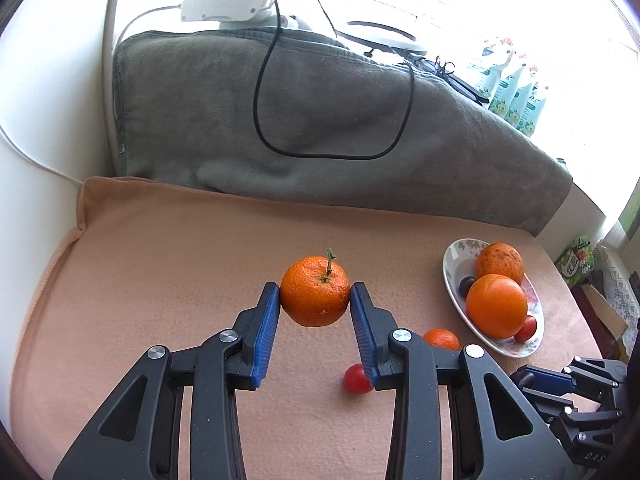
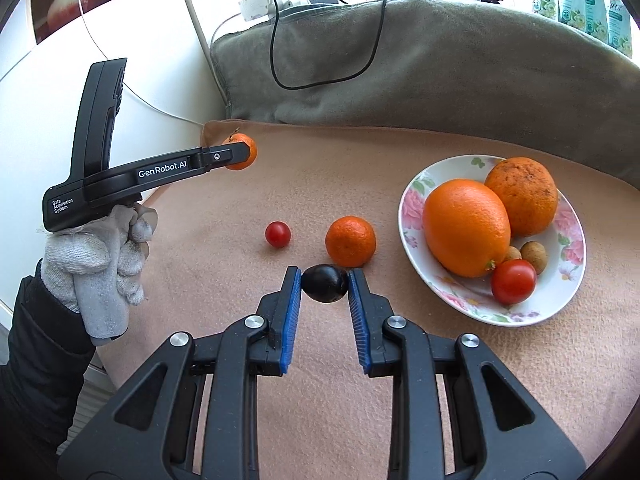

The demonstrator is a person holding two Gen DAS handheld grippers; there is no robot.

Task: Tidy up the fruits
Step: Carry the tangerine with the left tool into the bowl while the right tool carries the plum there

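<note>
My left gripper [image 1: 315,294] is shut on a stemmed mandarin [image 1: 315,297] and holds it above the peach cloth; it also shows in the right wrist view [image 2: 244,152]. My right gripper [image 2: 324,282] is shut on a dark plum [image 2: 324,283] just above the cloth. A second mandarin [image 2: 350,241] and a cherry tomato [image 2: 278,234] lie on the cloth. The floral plate [image 2: 416,196] at the right holds two oranges [image 2: 466,226], a tomato [image 2: 513,281] and small brown fruits [image 2: 534,257].
A peach cloth [image 2: 280,160] covers the table. A grey towel [image 1: 320,120] with a black cable [image 1: 332,156] lies heaped behind it. A white wall [image 1: 40,120] stands at the left. Bottles [image 1: 516,96] stand at the back right.
</note>
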